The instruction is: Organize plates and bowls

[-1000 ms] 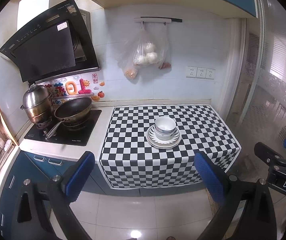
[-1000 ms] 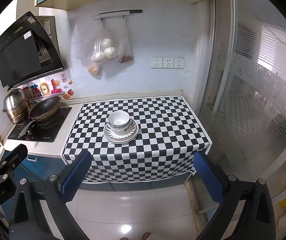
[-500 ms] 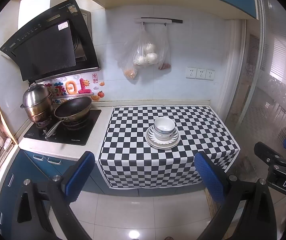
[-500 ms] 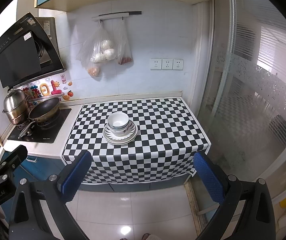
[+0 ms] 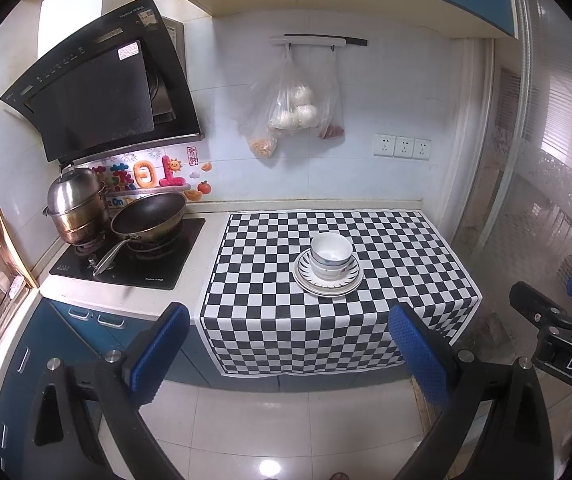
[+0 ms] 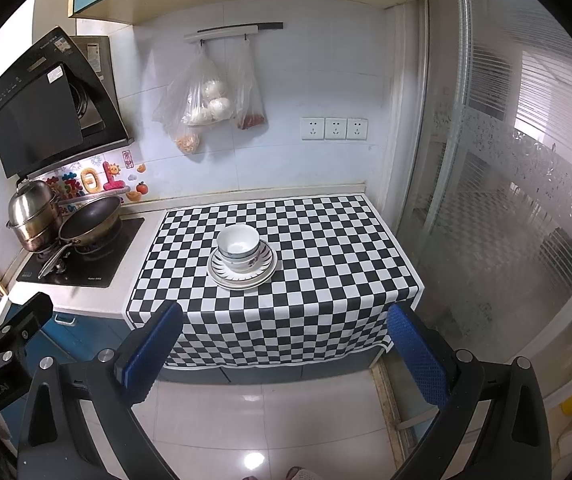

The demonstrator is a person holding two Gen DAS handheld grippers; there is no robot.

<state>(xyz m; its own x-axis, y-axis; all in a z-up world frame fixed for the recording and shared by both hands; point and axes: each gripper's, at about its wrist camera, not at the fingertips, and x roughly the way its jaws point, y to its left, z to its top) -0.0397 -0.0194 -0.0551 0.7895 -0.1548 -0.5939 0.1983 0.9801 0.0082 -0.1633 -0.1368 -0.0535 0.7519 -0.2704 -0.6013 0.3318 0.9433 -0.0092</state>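
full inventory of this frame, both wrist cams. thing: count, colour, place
bowls: stacked, count unclear, white with dark bands, on the plates
plates: stacked, count unclear, white with striped rim, mid cloth
checkered cloth: 1, black-white, over the counter
frying pan: 1, dark, on the hob
steamer pot: 1, steel, left of the pan
hob: 1, black, left counter
range hood: 1, black, above the hob
plastic bags: several, clear, hanging from the wall rail
sockets: 3, white, wall
left gripper: blue pads, open, empty
right gripper: blue pads, open, empty
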